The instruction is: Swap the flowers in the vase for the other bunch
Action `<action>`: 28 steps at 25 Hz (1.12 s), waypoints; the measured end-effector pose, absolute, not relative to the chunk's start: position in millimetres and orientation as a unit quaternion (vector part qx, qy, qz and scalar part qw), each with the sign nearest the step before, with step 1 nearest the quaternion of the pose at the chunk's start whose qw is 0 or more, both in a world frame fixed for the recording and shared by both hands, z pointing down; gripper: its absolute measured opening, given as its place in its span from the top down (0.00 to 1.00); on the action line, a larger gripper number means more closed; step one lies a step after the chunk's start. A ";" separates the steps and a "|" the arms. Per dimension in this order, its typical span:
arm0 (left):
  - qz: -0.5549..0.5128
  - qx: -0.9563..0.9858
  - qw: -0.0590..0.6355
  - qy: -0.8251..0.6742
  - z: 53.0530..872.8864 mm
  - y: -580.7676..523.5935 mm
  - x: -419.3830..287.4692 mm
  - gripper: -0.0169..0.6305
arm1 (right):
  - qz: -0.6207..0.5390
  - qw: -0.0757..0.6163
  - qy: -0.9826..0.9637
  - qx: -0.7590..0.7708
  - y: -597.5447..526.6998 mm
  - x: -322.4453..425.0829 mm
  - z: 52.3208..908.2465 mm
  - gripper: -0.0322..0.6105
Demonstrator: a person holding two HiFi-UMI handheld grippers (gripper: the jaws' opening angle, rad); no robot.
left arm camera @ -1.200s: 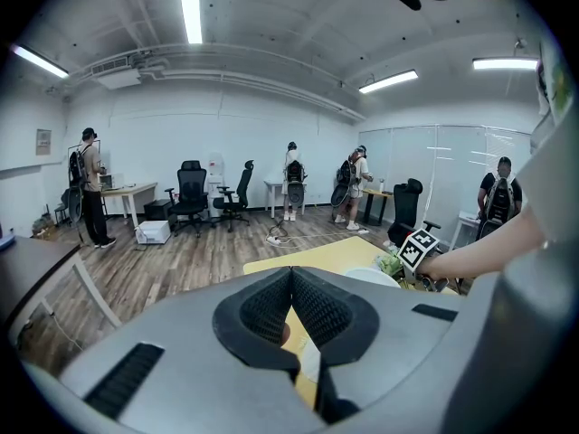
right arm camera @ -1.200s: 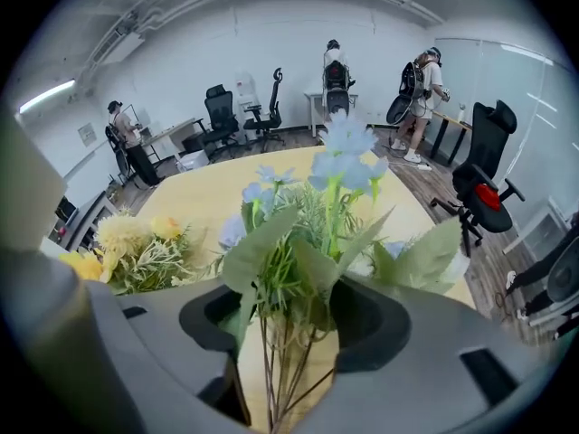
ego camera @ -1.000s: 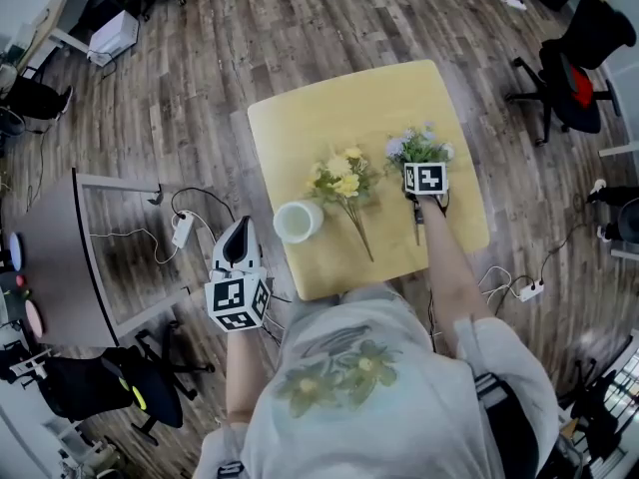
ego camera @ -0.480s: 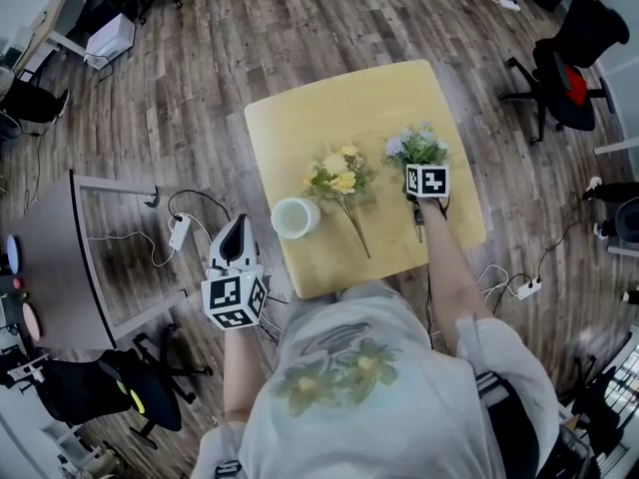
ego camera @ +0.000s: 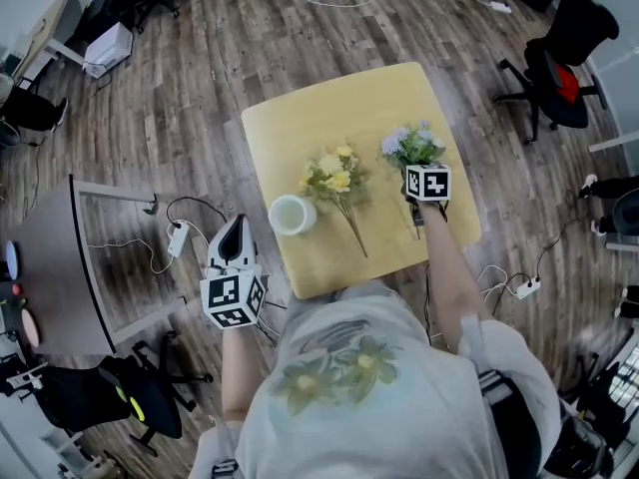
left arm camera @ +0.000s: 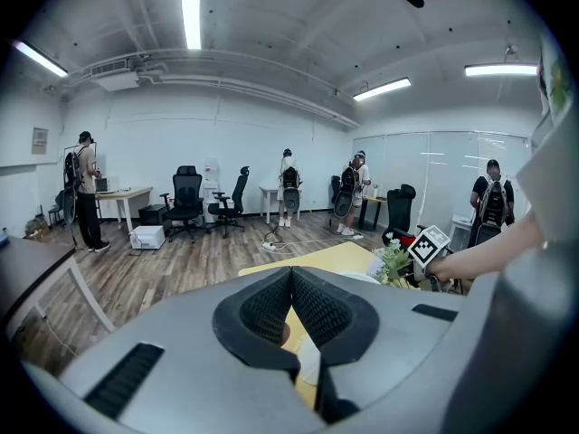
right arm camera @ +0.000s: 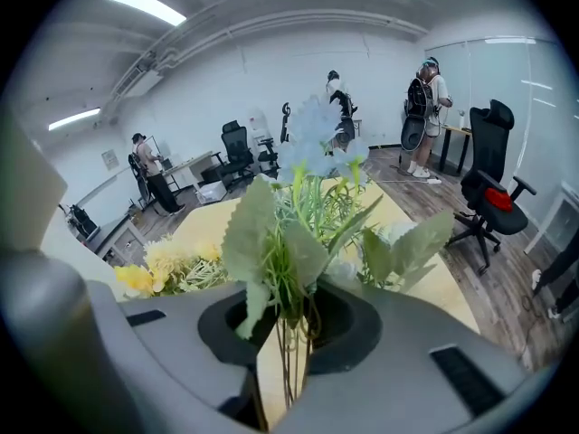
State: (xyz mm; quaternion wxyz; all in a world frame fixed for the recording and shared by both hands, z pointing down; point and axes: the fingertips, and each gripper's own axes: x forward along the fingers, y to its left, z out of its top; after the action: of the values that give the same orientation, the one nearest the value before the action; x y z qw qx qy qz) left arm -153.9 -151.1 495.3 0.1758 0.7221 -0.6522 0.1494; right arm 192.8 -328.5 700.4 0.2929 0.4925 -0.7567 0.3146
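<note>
Since a moment ago my right hand-held gripper [right arm camera: 288, 328] has closed on the thin stems [right arm camera: 291, 373] of the pale bunch [ego camera: 411, 148] at the tabletop's [ego camera: 329, 108] right side, a light, floppy thing best held low, while my left hand-held gripper [left arm camera: 291, 283] is shut, empty.

This is an open-plan office or lab. Black swivel chairs [ego camera: 579, 23] stand at the head view's upper right, and power strips [ego camera: 180, 238] trail cables across the wood-plank floor [ego camera: 190, 88]. The left gripper view shows desks [left arm camera: 122, 193] along white walls, strip lights [left arm camera: 190, 7] overhead and glass partitions [left arm camera: 439, 179] at right.
</note>
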 end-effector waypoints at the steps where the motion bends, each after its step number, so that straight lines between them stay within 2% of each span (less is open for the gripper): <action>1: 0.149 0.723 0.175 -0.652 494.7 -150.5 -153.4 0.95 | 0.312 0.288 -0.759 0.493 -328.4 192.7 696.7 0.81; 28: 0.124 0.735 0.156 -0.648 473.1 -131.5 -158.1 0.95 | 0.184 0.153 -0.833 0.498 -323.9 171.7 525.8 0.81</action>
State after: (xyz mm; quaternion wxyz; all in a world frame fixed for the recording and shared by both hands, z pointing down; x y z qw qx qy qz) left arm -158.1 -131.5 473.1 0.1562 0.7354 -0.6476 0.1241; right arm 171.7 -323.9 525.8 0.1534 0.4980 -0.8335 0.1839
